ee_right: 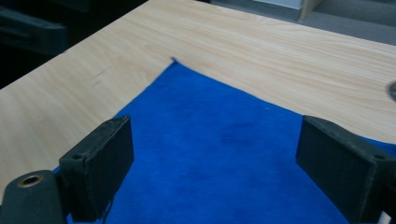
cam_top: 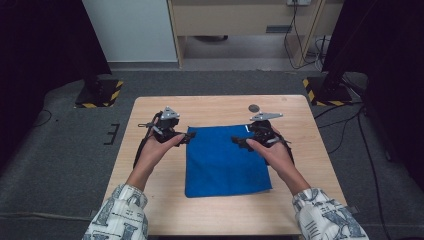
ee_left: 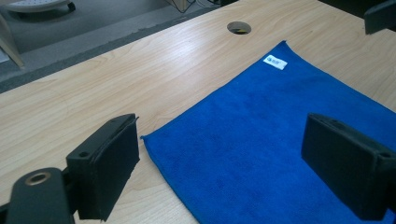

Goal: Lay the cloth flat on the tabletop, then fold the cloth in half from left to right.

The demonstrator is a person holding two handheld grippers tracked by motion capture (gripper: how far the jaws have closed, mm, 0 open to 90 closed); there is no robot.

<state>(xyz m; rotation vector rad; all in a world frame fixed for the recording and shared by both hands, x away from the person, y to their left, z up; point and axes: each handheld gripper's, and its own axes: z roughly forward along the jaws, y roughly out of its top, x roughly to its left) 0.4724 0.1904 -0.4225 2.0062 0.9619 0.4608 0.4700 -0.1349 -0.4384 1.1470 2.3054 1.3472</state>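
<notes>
A blue cloth (cam_top: 225, 162) lies flat on the wooden table (cam_top: 150, 200), with a small white label (ee_left: 275, 62) at its far right corner. My left gripper (cam_top: 186, 138) hovers at the cloth's far left corner, and in the left gripper view its jaws (ee_left: 224, 158) stand wide apart over that corner of the cloth (ee_left: 280, 107), holding nothing. My right gripper (cam_top: 239, 143) sits above the cloth's far right part. Its jaws (ee_right: 215, 154) are open too, with bare cloth (ee_right: 210, 112) beneath them.
A round hole (cam_top: 254, 108) pierces the table near its far edge, just beyond the right gripper. Bare wood surrounds the cloth on every side. On the carpet beyond the table stand two bases with yellow-black stripes (cam_top: 99, 92) (cam_top: 325, 90), plus cables (cam_top: 295, 35).
</notes>
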